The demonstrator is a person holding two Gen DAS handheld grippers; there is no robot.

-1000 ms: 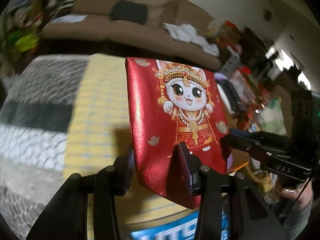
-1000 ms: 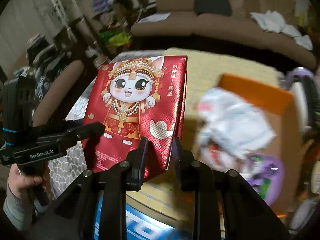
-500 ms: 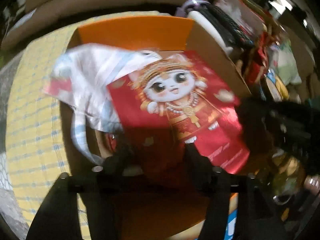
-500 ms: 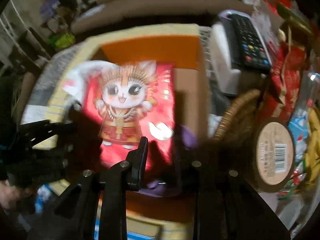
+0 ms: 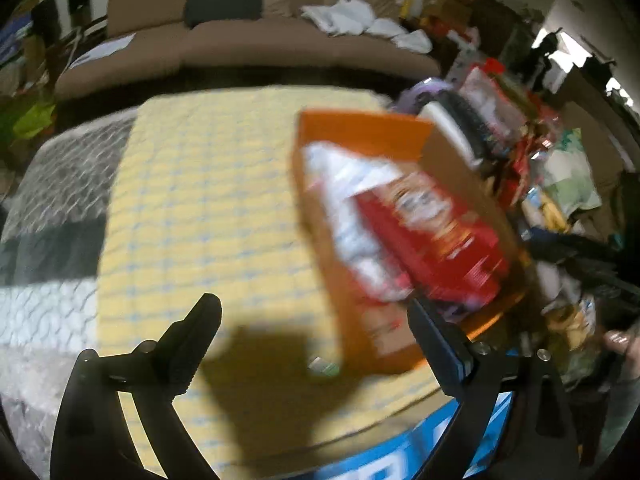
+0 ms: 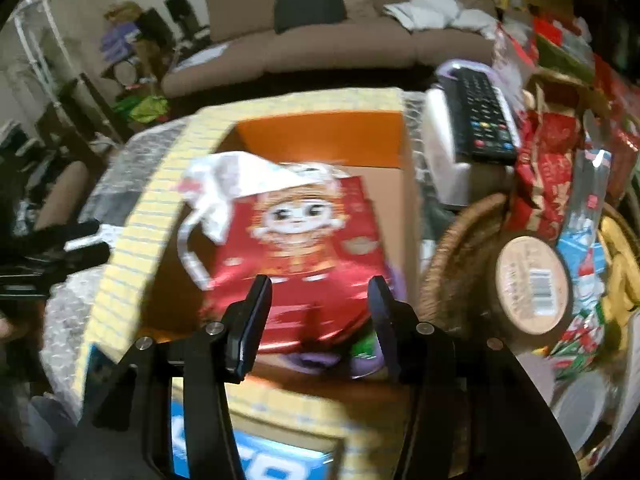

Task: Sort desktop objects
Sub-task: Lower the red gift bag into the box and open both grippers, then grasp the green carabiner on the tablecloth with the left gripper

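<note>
Two grippers are seen above a bench covered by a yellow checked cloth (image 5: 208,208). The red bag (image 6: 298,258), printed with a cartoon cat, lies flat inside the orange-lined cardboard box (image 6: 320,136), partly over a white plastic bag (image 6: 236,180). The fingers of the left gripper (image 5: 316,320) have just been opening and stand wide apart over the cloth, with nothing between them; the box lies at their right. The fingers of the right gripper (image 6: 320,300) have just been opening and stand partly apart above the near edge of the red bag; the pads are not pressed on it. A remote control (image 6: 482,116) and a wicker basket (image 6: 460,248) are seen to the right of the box.
</note>
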